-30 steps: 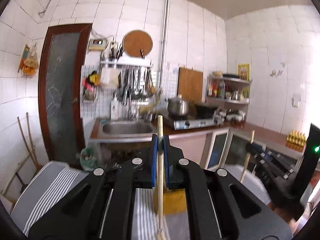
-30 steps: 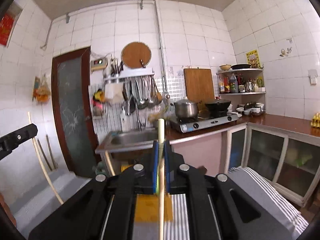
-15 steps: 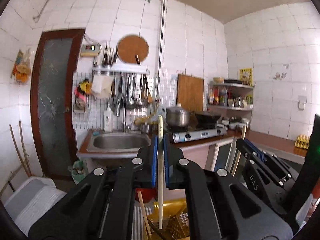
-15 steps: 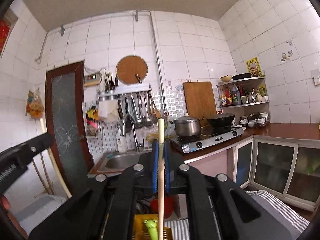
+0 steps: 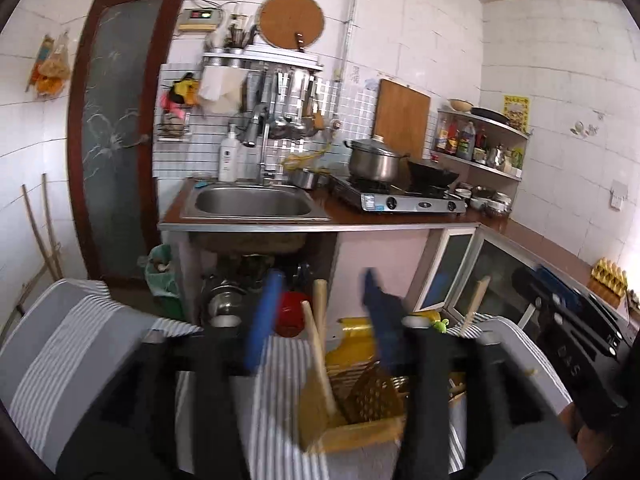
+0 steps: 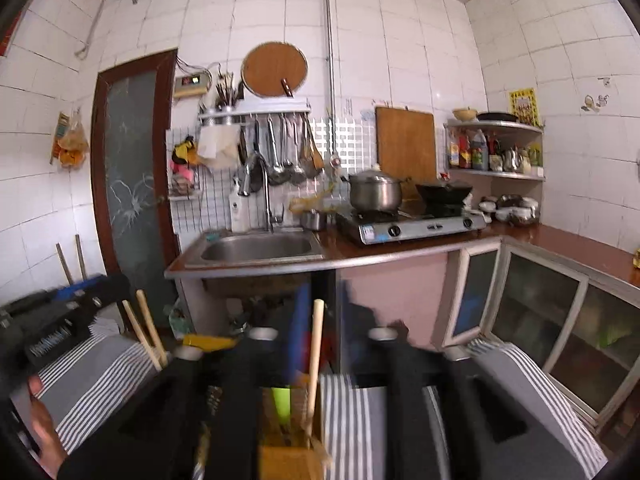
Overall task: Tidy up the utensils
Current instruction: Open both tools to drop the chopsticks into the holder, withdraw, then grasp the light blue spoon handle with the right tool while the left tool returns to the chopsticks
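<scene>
Both grippers hover over the yellow basket (image 5: 360, 412), jaws released: left gripper (image 5: 320, 308) and right gripper (image 6: 320, 320) each straddle an upright chopstick (image 5: 319, 356) standing in it, untouched. Each stick's long axis runs between the parted jaws, so neither hand is nearer.

- The chopsticks (image 5: 318, 354) look like pale, smooth wood.
- The basket (image 5: 360, 408) is yellow plastic with holes.
- The cloth (image 5: 72, 344) is soft and striped.
- The sink (image 5: 252, 202) is shiny metal.
</scene>
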Available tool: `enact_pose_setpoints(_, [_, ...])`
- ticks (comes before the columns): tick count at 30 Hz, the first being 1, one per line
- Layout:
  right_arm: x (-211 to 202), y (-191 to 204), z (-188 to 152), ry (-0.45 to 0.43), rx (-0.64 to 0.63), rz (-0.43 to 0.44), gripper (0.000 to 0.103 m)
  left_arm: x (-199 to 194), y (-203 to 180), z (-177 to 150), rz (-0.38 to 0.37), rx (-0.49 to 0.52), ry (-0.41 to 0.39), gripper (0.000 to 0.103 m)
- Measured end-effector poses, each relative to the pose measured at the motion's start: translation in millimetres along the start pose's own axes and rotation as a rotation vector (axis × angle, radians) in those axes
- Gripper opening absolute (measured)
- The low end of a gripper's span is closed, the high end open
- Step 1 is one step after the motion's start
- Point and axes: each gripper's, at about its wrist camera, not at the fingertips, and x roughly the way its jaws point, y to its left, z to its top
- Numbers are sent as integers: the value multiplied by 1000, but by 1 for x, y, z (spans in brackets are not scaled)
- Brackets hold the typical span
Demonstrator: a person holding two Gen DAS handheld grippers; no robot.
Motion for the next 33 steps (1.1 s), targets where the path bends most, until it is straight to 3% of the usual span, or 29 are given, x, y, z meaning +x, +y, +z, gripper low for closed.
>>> enact_pose_setpoints(1, [-11, -3, 0, 4, 0, -20, 53, -11, 6, 2, 18, -4, -1, 66])
enact_pose_setpoints(3, [-28, -6, -3, 39, -12, -34, 53, -29, 16, 1, 38, -12, 12, 83])
enact_pose_setpoints(7, [-53, -7, -22, 123, -16, -36, 55, -62, 33, -10, 71, 15, 50, 95])
enact_pose_setpoints(12, [-78, 0, -64, 215, -50, -49, 62, -87, 50, -50, 120, 58, 116, 98])
enact_pose_setpoints(18, [-91, 13, -131, 368, -53, -26, 66, -80, 67, -113, 100, 97, 293, 98])
enact_pose_setpoints(23, [-94, 25, -169, 471, -63, -24, 66, -74, 78, -160, 137, 112, 376, 98])
enact_pose_setpoints(33, [-89, 54, -201, 617, -86, 5, 66, -54, 97, -202, 176, 86, 524, 98])
